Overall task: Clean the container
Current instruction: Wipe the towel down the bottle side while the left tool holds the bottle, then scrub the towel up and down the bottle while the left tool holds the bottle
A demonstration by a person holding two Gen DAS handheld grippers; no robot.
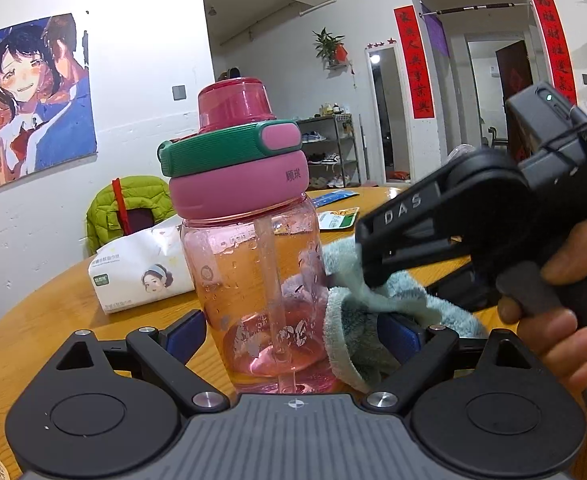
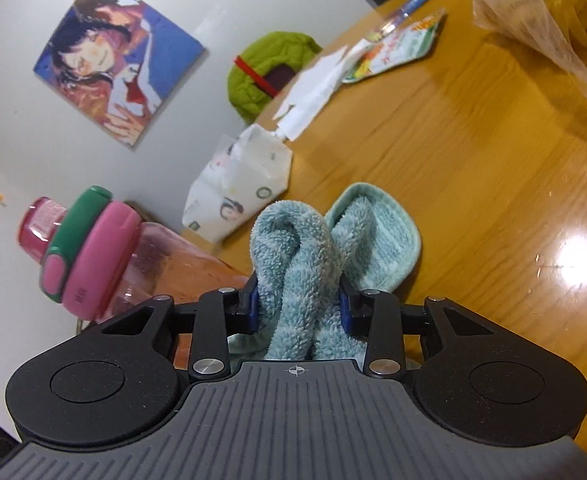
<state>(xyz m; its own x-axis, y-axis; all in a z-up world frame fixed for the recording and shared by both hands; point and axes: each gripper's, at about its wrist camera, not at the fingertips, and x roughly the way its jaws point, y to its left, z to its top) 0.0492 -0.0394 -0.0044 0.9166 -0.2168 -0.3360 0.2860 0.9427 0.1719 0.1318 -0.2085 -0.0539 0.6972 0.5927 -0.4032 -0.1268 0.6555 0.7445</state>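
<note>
A pink see-through bottle (image 1: pixel 253 264) with a pink and green lid and an inner straw stands between the blue pads of my left gripper (image 1: pixel 291 336). The left pad (image 1: pixel 185 336) touches its wall. A fold of teal fluffy cloth (image 1: pixel 373 320) lies between the bottle and the right pad. My right gripper (image 1: pixel 357 276), held by a hand (image 1: pixel 553 320), presses that cloth against the bottle's right side. In the right wrist view the right gripper (image 2: pixel 297 304) is shut on the bunched cloth (image 2: pixel 293 248), with the bottle (image 2: pixel 165 264) at its left.
The round wooden table (image 2: pixel 473 160) carries a white tissue pack (image 1: pixel 141 276) behind the bottle, a snack packet (image 2: pixel 393 52) and a clear plastic bag (image 2: pixel 553 20) at the far side. A green jacket (image 1: pixel 129 204) hangs over a chair by the wall.
</note>
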